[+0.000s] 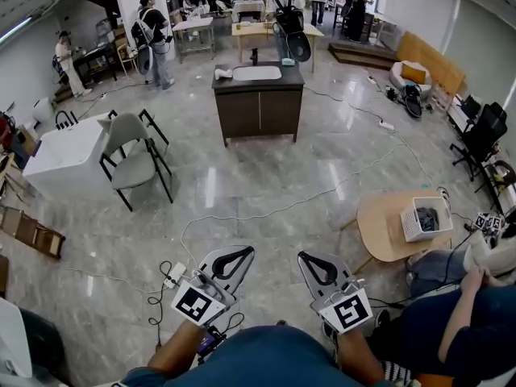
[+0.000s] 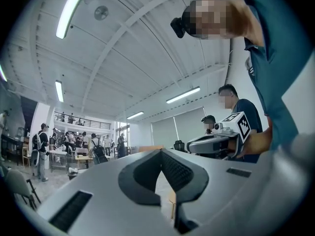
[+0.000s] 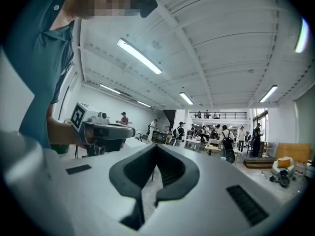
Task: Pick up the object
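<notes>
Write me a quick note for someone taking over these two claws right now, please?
Left claw: shut, empty, pointing out over the floor.
Right claw: shut, empty, alongside it.
Things: nothing near the claws; a white basket sits on the round table to the right, a sink cabinet stands ahead. Which object is meant, I cannot tell.
Done: nothing picked up.
To do: approach, open, grasp, lift.

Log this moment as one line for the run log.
left gripper: shut, empty | right gripper: shut, empty | both: side by side over the floor | pickup: not yet begun | nearby: round table with white basket
</notes>
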`<state>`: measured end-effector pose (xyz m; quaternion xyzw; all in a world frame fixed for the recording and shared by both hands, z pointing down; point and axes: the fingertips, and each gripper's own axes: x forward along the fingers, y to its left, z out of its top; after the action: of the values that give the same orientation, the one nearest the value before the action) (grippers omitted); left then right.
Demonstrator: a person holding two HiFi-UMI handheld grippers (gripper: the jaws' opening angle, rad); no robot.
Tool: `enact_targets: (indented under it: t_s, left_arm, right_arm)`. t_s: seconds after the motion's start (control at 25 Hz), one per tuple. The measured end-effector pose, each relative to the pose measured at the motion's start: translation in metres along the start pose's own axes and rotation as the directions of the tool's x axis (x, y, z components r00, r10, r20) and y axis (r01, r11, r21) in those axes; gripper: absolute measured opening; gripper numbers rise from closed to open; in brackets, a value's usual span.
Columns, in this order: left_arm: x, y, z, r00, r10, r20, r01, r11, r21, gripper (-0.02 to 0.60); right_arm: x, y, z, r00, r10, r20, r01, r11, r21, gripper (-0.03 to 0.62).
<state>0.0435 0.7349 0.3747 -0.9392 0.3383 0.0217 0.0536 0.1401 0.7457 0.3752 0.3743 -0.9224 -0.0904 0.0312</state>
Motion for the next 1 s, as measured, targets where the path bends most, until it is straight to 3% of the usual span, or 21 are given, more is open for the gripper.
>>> enact_targets:
  t_s: [0.48, 0.68, 1.0]
  left_arm:
    - [0.048, -0.001, -0.009, 0.999, 0.049, -0.023, -0.048, 0.999, 0.025, 0.005]
    - [0.056, 0.022, -0.017, 0.998, 0.044, -0.033, -0.044, 0.999, 0.011, 0.005]
    - [0.070, 0.082, -0.005, 1.000, -0.018, 0.015, 0.017, 1.000, 0.019, 0.005]
  right_arm:
    - [-0.006, -0.050, -0.020, 0.999, 0.050, 0.011, -0.050, 0.999, 0.011, 0.014]
    - [0.012, -0.061, -0.028, 0.999, 0.035, -0.013, -0.034, 0.999, 0.018, 0.014]
    - [0.066, -0.077, -0.022, 0.999, -0.025, -0.034, 0.024, 1.000, -0.019, 0.014]
